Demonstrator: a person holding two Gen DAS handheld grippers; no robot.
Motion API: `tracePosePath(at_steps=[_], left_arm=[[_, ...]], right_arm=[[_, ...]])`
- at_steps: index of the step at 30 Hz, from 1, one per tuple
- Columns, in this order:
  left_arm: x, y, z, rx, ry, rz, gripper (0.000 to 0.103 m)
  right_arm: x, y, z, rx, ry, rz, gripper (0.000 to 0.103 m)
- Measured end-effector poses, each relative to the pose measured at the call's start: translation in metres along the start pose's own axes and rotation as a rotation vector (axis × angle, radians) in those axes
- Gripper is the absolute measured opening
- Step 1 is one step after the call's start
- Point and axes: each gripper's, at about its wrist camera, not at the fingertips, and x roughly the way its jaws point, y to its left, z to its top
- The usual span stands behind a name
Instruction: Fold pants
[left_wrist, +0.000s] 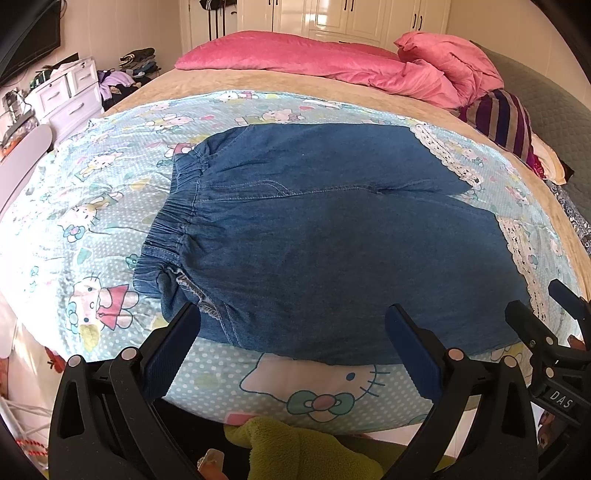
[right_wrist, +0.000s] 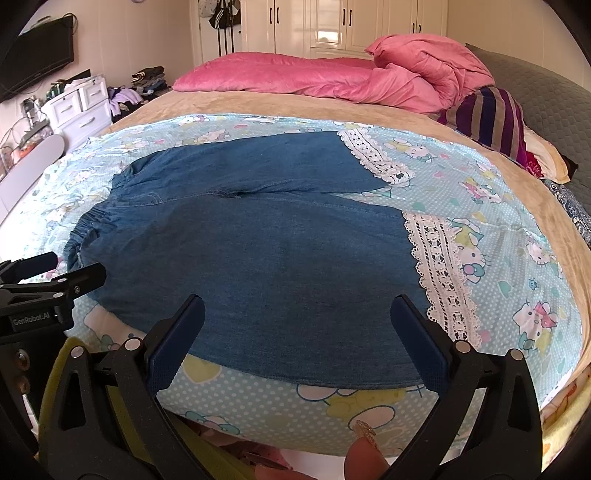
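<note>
Left wrist view: blue denim pants with elastic waistband and white lace hems (left_wrist: 332, 236) lie flat on a pale blue cartoon-cat print quilt (left_wrist: 110, 206), waistband at left, both legs running to the right, one leg nearer the bed edge and the other behind it, split along the centre seam. Laid out this way, the garment is presumably ready for a lengthwise fold, near leg over far leg; judged from the flat spread, no fold has yet been made. Left gripper (left_wrist: 291, 347) hovers at the near edge by the waistband end, jaws wide apart, nothing between them; one blue pad sits over the gathered waistband corner, but whether it touches the cloth cannot be told. Right wrist view: right gripper (right_wrist: 297, 339) is placed over the near leg close to the lace hem (right_wrist: 439, 273), jaws likewise wide and empty. The two tools thus bracket the near long edge, one toward each end, which would suit lifting that edge evenly. A fingertip (right_wrist: 364, 458) shows under the right gripper. The quilt covers a tan plush bedspread (right_wrist: 258, 105); beyond it lie a crumpled pink duvet (right_wrist: 369, 79) and a folded purple-striped blanket (right_wrist: 491, 118), well apart from the pants. White wardrobe doors (right_wrist: 347, 26) stand at the far wall.
</note>
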Motion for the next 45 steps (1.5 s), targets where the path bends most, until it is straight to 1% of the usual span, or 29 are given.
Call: tracePosePath(at_steps=[6,12,16,20,25,28,31,33,38,45], left_arm=[[0.004,0.0,0.005,-0.006,0.004,0.003,0.099],[0.01,0.002,0.016,-0.012,0.019,0.011,0.099],[0.013,0.004,0.03,0.0,0.017,0.027,0.099],[0.017,0.013,0.046,-0.012,0.017,0.026,0.099],[0.024,0.04,0.07,-0.036,0.009,0.051,0.099],[0.03,0.063,0.088,-0.05,0.002,0.071,0.099],[0.038,0.09,0.102,-0.094,-0.013,0.075,0.099],[0.048,0.106,0.113,-0.115,-0.006,0.08,0.099],[0.074,0.133,0.134,-0.131,0.012,0.097,0.099],[0.119,0.149,0.153,-0.107,0.066,0.066,0.099]], right_arm=[[0.004,0.002,0.004,-0.008,-0.005,0.021,0.095],[0.008,0.003,0.019,-0.043,-0.016,0.034,0.095],[0.011,0.007,0.035,-0.076,-0.033,0.063,0.095],[0.027,0.014,0.056,-0.118,-0.011,0.11,0.095],[0.048,0.029,0.083,-0.162,0.01,0.173,0.095],[0.062,0.042,0.102,-0.197,0.01,0.183,0.095],[0.077,0.055,0.119,-0.234,0.013,0.194,0.095],[0.088,0.064,0.129,-0.262,0.015,0.19,0.095],[0.122,0.088,0.15,-0.327,0.039,0.22,0.095],[0.163,0.104,0.172,-0.391,0.067,0.22,0.095]])
